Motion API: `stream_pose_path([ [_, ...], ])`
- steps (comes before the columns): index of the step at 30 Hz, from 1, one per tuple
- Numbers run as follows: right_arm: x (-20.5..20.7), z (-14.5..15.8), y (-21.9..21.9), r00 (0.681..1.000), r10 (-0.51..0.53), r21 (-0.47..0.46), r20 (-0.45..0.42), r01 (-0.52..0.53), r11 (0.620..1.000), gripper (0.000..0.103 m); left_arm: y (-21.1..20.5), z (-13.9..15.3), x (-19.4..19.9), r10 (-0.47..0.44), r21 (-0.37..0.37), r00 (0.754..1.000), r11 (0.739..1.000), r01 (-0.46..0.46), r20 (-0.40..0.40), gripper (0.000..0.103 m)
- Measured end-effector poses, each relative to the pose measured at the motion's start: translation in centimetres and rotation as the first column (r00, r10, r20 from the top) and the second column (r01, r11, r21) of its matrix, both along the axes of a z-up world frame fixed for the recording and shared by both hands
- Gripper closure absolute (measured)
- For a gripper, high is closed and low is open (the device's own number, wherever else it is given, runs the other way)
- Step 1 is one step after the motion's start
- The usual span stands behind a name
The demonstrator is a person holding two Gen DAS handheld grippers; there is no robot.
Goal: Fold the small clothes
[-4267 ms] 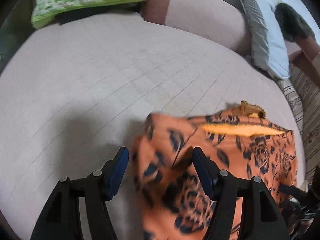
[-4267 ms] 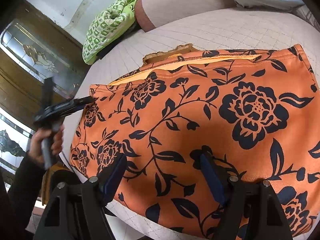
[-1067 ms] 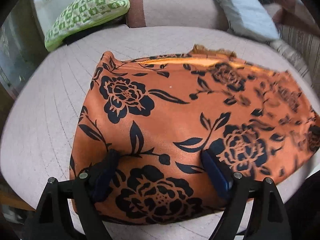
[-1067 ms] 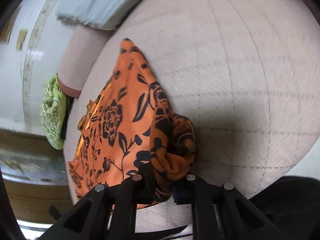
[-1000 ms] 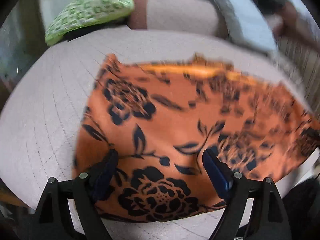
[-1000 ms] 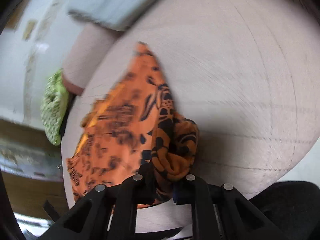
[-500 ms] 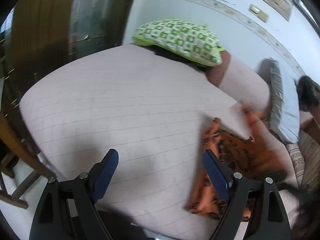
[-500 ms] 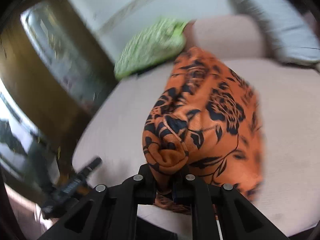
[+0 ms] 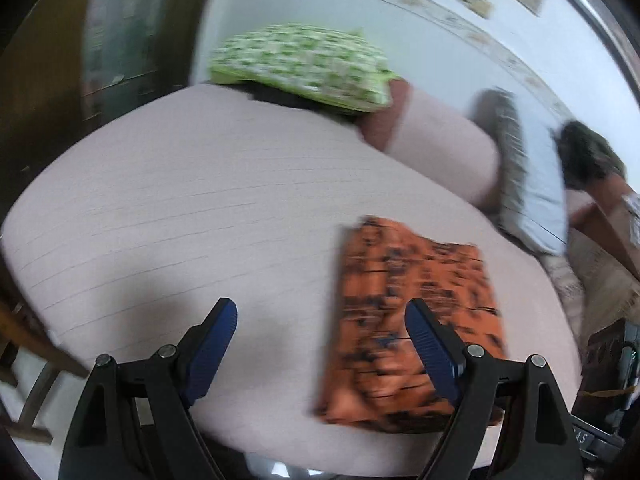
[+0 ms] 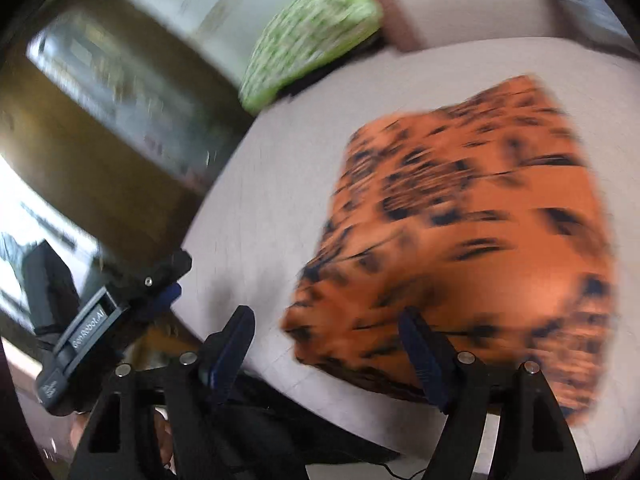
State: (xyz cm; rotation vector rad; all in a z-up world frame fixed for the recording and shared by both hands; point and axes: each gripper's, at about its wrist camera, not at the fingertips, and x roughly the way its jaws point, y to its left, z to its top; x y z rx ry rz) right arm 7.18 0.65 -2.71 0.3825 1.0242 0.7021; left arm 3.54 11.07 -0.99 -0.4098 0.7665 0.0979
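Observation:
An orange garment with a black flower print [image 9: 416, 304] lies folded over in a rough rectangle on the pale pink bed [image 9: 200, 208]; it also shows, blurred, in the right wrist view [image 10: 480, 216]. My left gripper [image 9: 320, 320] is open and empty above the bed's near edge, its right finger over the garment's left part. My right gripper [image 10: 326, 328] is open and empty at the garment's near left corner. The left gripper body [image 10: 116, 304] shows at lower left in the right wrist view.
A green patterned pillow [image 9: 304, 64] and a pink bolster [image 9: 436, 140] lie at the bed's far side, with a grey pillow [image 9: 524, 196] to the right. A dark wooden cabinet [image 10: 100, 120] stands left of the bed. Both views are motion-blurred.
My right gripper was shut on the garment's bunched edge and carried it leftward over the rest; now it has opened and the garment lies folded. My left gripper swung away left, then back.

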Motion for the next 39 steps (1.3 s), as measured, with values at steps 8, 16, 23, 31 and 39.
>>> stream_pose_path([
  [8,1.2,-1.0,-10.1,0.976,-0.204,0.116,-0.081,0.213,0.97,0.026,-4.3,-5.9,4.8,-0.207,-0.337,0.962,0.931,0.138,-0.179,0.017],
  [16,1.0,-7.9,-13.8,0.908,-0.22,0.178,-0.356,0.297,0.938,0.026,-0.3,-9.5,1.2,-0.07,-0.417,0.962,0.908,-0.049,-0.265,0.066],
  [23,1.9,-5.2,-15.0,0.939,-0.229,0.214,-0.259,0.287,0.934,0.026,-0.4,-3.0,0.0,0.037,-0.194,0.977,0.978,-0.079,-0.209,0.034],
  [31,5.3,-4.4,-16.7,0.944,-0.235,0.223,-0.232,0.287,0.932,0.026,-5.5,-2.0,7.0,-0.179,-0.065,0.97,0.983,0.171,-0.167,0.03],
  [39,13.1,-6.9,-16.4,0.929,-0.183,0.266,-0.322,0.275,0.924,0.026,-3.5,-9.0,7.7,-0.034,-0.056,0.937,0.998,0.016,-0.348,0.015],
])
